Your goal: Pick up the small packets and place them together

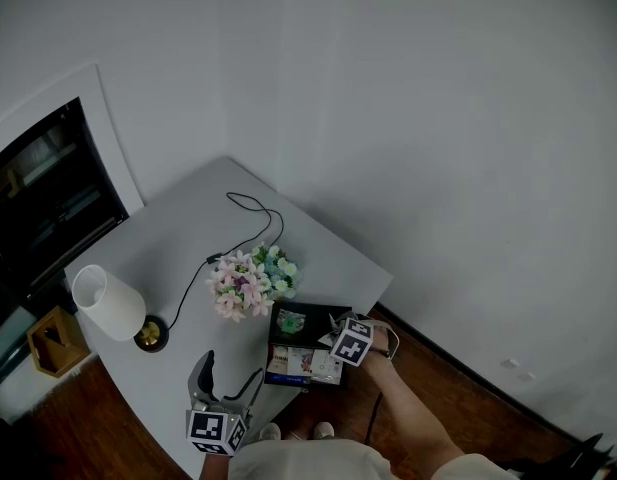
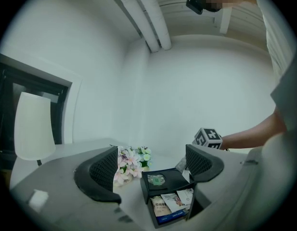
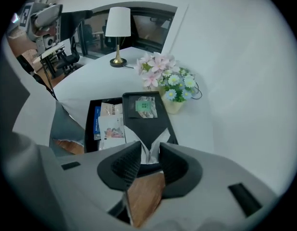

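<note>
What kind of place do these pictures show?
Probably a room in a home or office; which one is unclear. A white table holds a lamp and a bunch of flowers, on a wooden floor beside a dark window.

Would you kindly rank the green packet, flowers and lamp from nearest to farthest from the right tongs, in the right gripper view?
1. Green packet, in the black box ahead.
2. Flowers, beyond the box, right.
3. Lamp, far back, left.

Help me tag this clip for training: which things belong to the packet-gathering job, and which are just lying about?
Job: right gripper, shut on a silver packet; green packet; packets in the black box.
Lying about: flowers; lamp; cable; wooden box; left gripper, open.
</note>
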`<state>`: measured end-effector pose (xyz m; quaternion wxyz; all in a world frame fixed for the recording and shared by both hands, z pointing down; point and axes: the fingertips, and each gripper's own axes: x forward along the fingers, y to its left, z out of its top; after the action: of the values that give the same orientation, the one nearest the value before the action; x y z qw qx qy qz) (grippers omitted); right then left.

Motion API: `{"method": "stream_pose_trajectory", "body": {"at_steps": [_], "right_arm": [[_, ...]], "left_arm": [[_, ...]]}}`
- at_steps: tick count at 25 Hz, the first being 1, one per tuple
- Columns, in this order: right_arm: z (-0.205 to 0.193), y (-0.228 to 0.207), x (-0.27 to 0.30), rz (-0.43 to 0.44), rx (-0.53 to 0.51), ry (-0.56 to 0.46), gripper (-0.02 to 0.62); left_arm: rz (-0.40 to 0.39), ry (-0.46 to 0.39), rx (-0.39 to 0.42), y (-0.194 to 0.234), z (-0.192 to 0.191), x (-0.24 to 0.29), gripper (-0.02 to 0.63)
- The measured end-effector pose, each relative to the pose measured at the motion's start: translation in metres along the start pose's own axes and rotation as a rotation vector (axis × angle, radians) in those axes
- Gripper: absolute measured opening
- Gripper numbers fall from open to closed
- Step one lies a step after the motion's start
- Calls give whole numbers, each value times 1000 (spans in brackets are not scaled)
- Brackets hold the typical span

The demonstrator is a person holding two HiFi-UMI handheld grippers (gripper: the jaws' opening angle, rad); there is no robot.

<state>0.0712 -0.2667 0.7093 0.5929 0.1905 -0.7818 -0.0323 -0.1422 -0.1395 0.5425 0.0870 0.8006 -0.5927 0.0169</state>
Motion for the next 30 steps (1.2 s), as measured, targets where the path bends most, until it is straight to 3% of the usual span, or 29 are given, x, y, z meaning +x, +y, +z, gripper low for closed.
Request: {"method": "stream_pose_trajectory", "body": {"at_steps": [4, 8, 9, 10, 13, 15, 16, 18, 21, 24, 27, 30], "right_arm": [[10, -1, 38, 44, 5, 26, 123], [13, -7, 66, -10, 14, 13, 163], [15, -4, 69, -12, 3, -3, 188], [17, 0, 70, -16, -13, -18, 260], [20, 0, 66, -71, -34, -51, 284], [19, -7, 54, -126, 16, -90, 442], [19, -11, 44, -154, 58, -127, 442], [24, -17, 17, -184, 194, -268, 442], [36, -24, -47, -196, 435, -636, 440], [35, -32, -137, -336, 549, -988, 439], [16, -25, -196, -428, 644, -1141, 436], [0, -5, -217, -451, 643, -1196, 365]], "left_arm": [[2, -2, -10, -1, -2, -1, 443], [8, 13, 12, 1, -1, -2, 444], [10, 17, 18, 1, -1, -3, 443], [12, 19, 18, 1, -1, -4, 443], [17, 15, 11, 2, -2, -6, 444], [12, 13, 9, 2, -1, -5, 444], [7, 12, 9, 1, 0, -5, 443], [-8, 10, 10, -2, 1, -2, 443], [-43, -1, 8, -10, 4, 8, 443], [-87, -39, -2, -23, 11, 18, 439], [-125, -72, -1, -37, 20, 26, 436], [-159, -78, -2, -50, 19, 33, 434]]}}
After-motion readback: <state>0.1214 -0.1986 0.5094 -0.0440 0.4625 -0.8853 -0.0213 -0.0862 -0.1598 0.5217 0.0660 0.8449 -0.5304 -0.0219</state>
